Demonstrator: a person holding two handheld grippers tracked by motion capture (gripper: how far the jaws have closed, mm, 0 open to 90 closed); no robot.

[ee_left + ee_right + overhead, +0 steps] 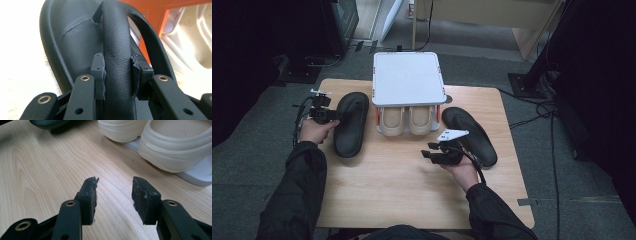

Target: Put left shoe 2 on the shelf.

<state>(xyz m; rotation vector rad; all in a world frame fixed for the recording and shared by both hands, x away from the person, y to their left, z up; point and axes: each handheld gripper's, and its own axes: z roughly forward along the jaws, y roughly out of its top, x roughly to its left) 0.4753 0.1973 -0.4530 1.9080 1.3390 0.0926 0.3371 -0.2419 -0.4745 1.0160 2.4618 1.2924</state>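
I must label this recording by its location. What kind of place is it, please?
Probably a lab or office room arranged for recording, not a home. A small wooden table stands on grey carpet, cables trail across the floor, and dark stands and equipment surround it. A shoe rack and black sandals are props.

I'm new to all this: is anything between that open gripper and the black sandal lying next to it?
Nothing visible. The right gripper hangs open over bare table, with the right black sandal directly beside the hand. The left gripper is already shut on the left black sandal's strap.

Matt leathery black strap (grained), wood-grain table
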